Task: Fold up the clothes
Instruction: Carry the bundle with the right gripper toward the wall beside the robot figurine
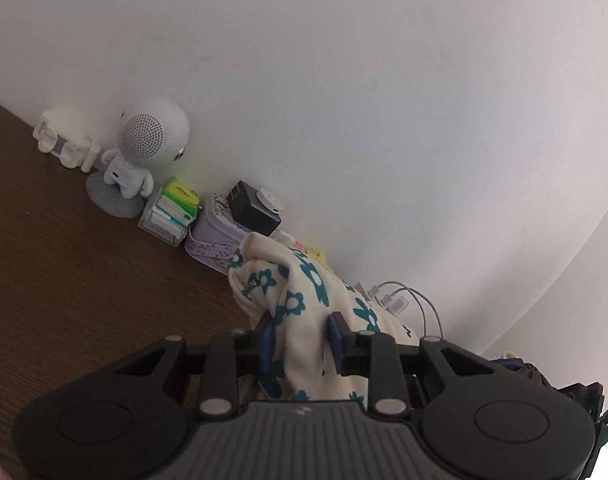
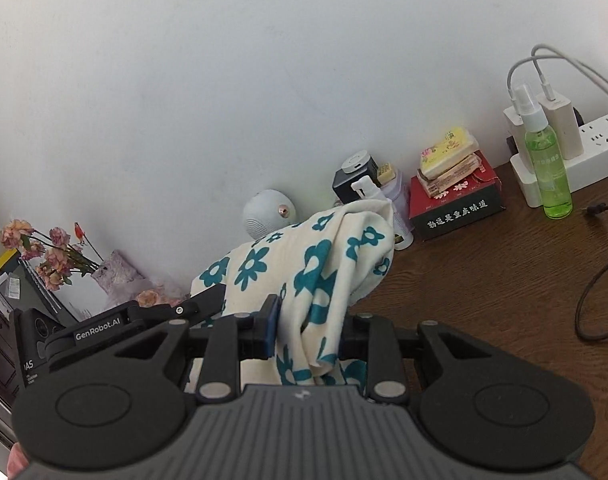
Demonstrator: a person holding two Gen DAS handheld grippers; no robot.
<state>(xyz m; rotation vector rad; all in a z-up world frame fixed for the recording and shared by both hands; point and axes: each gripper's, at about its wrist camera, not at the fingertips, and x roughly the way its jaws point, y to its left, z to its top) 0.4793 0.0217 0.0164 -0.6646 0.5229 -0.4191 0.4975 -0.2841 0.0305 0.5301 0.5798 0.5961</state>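
Both views look forward along a handheld tool toward a white wall above a brown tabletop [image 2: 504,280]. One cream cloth [image 1: 300,292] with teal flowers is held up in the air between the two.

The left tool [image 1: 300,336] pinches a bunched fold of the cloth between its blue pads; fabric rises ahead of it and hangs below. The right tool [image 2: 308,328] grips another bunch of the same cloth [image 2: 304,264], which drapes over and ahead of its fingers. In the right view the left tool [image 2: 104,328] shows at the lower left, just beside the right one, so the two grips sit close together and the cloth between them is crumpled, not stretched.

The cloth lies straight ahead of both tools and above the tabletop, not spread on it. Neither tool is nearer; each holds its own part. How far the folding has come cannot be judged. Clutter lines the wall: a round speaker [image 1: 152,140], boxes [image 2: 456,200], a green spray bottle [image 2: 548,168].
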